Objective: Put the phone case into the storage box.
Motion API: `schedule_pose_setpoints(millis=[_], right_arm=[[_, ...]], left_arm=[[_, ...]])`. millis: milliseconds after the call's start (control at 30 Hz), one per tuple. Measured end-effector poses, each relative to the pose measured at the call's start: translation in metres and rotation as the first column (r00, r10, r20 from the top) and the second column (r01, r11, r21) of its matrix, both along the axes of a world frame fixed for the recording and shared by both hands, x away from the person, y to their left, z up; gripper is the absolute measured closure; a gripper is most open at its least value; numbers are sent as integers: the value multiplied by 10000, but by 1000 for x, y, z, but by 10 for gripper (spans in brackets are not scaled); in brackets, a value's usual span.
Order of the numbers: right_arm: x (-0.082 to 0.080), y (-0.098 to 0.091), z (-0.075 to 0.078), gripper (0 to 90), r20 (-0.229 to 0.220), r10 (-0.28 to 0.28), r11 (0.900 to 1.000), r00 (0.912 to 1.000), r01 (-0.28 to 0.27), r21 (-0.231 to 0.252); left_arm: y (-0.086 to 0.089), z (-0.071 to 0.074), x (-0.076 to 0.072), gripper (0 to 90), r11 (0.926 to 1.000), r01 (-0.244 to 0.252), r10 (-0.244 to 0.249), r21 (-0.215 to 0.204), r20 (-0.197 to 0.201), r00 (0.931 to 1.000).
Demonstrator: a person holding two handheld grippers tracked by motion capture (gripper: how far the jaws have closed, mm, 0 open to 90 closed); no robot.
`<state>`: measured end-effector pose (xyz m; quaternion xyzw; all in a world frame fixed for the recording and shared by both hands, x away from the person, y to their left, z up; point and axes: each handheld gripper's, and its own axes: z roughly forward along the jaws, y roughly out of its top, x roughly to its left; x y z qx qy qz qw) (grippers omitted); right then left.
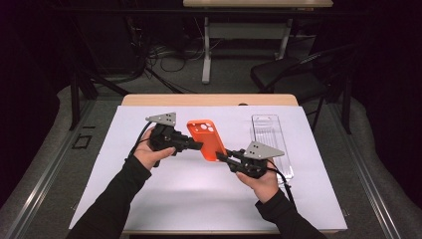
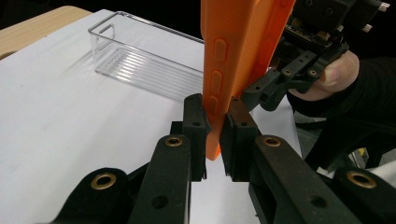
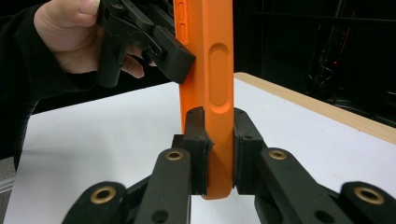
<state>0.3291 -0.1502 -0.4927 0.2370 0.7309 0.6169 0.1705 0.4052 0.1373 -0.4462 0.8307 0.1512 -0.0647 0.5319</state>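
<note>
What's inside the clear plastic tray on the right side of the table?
Nothing shows inside the clear plastic tray: its ribbed floor looks bare in the left gripper view. The orange phone case covers its far end there, so that part stays unseen.

Orange phone case (image 1: 208, 139), blk tongs (image 1: 201, 146)

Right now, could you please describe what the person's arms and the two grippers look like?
Both arms wear black long sleeves. The left gripper and right gripper are black, each topped by a grey three-cornered plate with small dark holes. A black cable trails from each. The fingers are blocky black pads on arms with brass-coloured rivets.
</note>
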Motion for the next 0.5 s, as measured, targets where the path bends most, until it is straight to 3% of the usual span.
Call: schedule_pose_setpoints(millis=[500], right_arm=[[0, 0, 0, 761, -126, -4, 10000, 9999, 5, 60]], left_arm=[[-1, 0, 0, 816, 10000, -33, 33, 14, -29, 10000]])
